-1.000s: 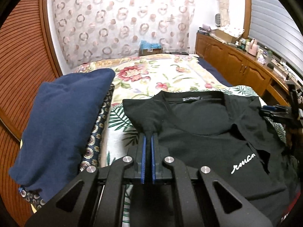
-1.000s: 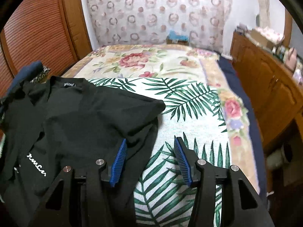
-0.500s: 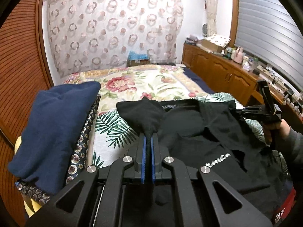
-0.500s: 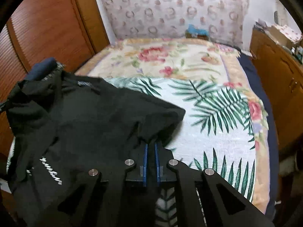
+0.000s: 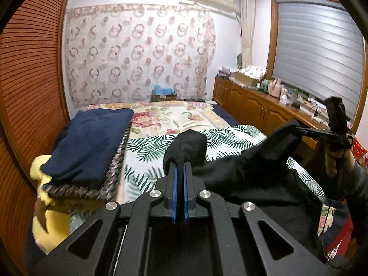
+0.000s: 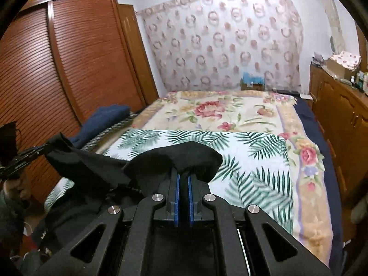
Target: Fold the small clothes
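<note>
Both tongs are clenched on the same garment. The left gripper (image 5: 180, 172) pinches one bunched corner of the black shirt (image 5: 257, 184); the right gripper (image 6: 182, 180) pinches the opposite corner, cloth draped over its tips. The shirt hangs slack between the two, raised off the palm-leaf sheet (image 5: 161, 145) that lies ahead of and below both tongs.

Judgement on the step: this appears to be the lift before laying out or folding. To do it well, draw the tongs apart until the sagging span is taut, keep both at one height, and lower the hem first so no creases are trapped. The risk is thin cloth slipping from the pads.

Containers: a cardboard box (image 5: 245, 78) sits on the sideboard, far ahead and right of the left tongs; its contents cannot be told. A stack of folded clothes (image 5: 89, 145) lies left of the left tongs
</note>
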{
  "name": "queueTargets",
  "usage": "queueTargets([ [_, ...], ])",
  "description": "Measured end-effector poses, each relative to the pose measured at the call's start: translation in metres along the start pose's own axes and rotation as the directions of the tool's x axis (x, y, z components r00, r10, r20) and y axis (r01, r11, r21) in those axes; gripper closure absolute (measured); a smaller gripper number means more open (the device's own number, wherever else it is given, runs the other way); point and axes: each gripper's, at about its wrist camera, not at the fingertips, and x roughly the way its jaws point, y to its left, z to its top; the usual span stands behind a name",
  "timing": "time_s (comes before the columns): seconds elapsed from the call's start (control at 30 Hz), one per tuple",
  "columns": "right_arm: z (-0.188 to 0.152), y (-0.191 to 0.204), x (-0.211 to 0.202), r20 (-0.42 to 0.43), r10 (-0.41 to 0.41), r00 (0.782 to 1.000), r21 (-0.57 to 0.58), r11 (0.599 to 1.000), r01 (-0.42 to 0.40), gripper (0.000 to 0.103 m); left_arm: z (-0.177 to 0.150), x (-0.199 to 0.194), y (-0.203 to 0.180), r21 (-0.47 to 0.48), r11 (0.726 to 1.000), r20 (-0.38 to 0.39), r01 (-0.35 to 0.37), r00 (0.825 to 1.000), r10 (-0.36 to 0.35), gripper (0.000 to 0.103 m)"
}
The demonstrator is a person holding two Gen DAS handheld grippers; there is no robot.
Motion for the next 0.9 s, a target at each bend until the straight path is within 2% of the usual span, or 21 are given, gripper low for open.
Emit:
queueTargets([
  [0.13,-0.033,0.009,-0.047,0.020,-0.005,1.000,-0.021,1.000,0.006,0.098,-0.021,-0.042,0.003,-0.013,1.000,0.032,-0.016,0.999,0.017,0.098],
  [0.23,-0.055,0.017,-0.085,0.026,0.008,1.000,-0.010,1.000,-0.008,0.098,-0.044,-0.065,0.001,-0.035,0.999,0.021,-0.011,1.000,0.011,0.098],
  [0.47,-0.088,0.036,-0.129,-0.046,-0.011,0.999,-0.040,0.999,0.009,0.098,-0.079,-0.091,0.001,-0.061,0.998,-0.017,-0.008,1.000,0.007,0.098],
  [0.63,-0.104,0.048,-0.135,-0.102,-0.048,0.994,-0.067,0.997,0.041,0.098,-0.102,-0.092,0.005,-0.088,0.996,-0.048,-0.033,0.998,0.029,0.098],
  [0.73,-0.108,0.051,-0.120,-0.152,-0.084,0.985,-0.070,0.995,0.074,0.098,-0.114,-0.082,0.011,-0.113,0.992,-0.088,-0.049,0.995,0.039,0.098],
  [0.9,-0.110,0.049,-0.109,-0.191,-0.104,0.976,-0.050,0.994,0.096,0.098,-0.128,-0.084,0.010,-0.110,0.992,-0.106,-0.063,0.993,0.051,0.098],
])
